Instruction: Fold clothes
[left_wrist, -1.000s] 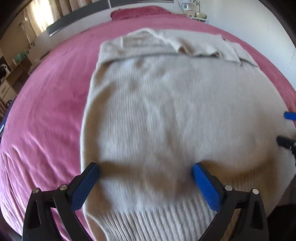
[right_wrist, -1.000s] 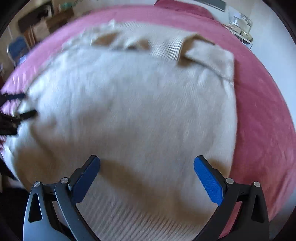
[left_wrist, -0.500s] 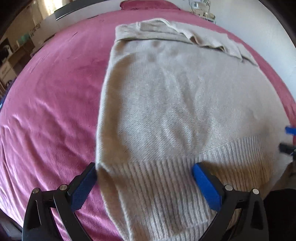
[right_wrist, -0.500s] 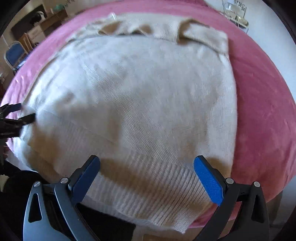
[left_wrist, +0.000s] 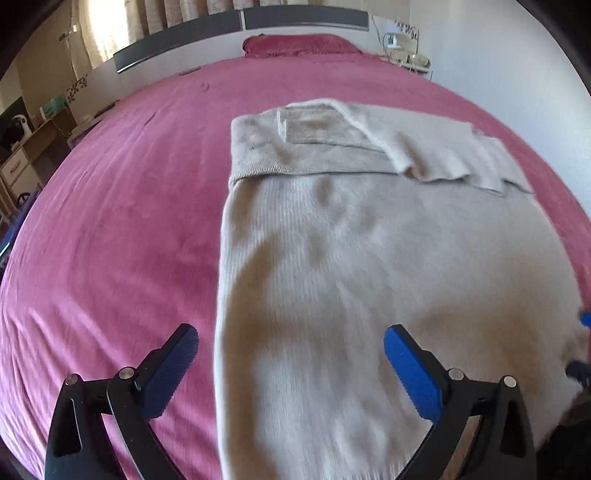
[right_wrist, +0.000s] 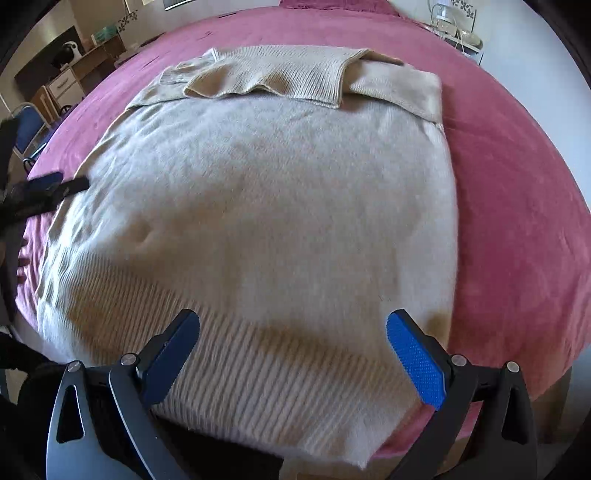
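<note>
A beige knit sweater (left_wrist: 369, 258) (right_wrist: 277, 206) lies flat on a pink bed, its sleeves folded across the far end. Its ribbed hem (right_wrist: 266, 376) hangs over the bed's near edge. My left gripper (left_wrist: 290, 365) is open above the sweater's near left edge, holding nothing. My right gripper (right_wrist: 291, 350) is open above the ribbed hem toward the right side, holding nothing. The left gripper's fingers (right_wrist: 55, 186) show at the left of the right wrist view, over the sweater's left edge. A fingertip of the right gripper (left_wrist: 585, 317) peeks in at the right of the left wrist view.
The pink bedspread (left_wrist: 110, 240) stretches wide to the left of the sweater, with a pillow (left_wrist: 295, 44) and headboard (left_wrist: 236, 29) at the far end. A nightstand (left_wrist: 402, 55) stands at the far right. A desk (right_wrist: 81, 59) and a blue chair (right_wrist: 29, 129) stand left of the bed.
Both grippers have pulled back toward the near end of the bed and risen, so more of the sweater and bed shows. The left one has shifted left to the sweater's edge. Both stay open.
</note>
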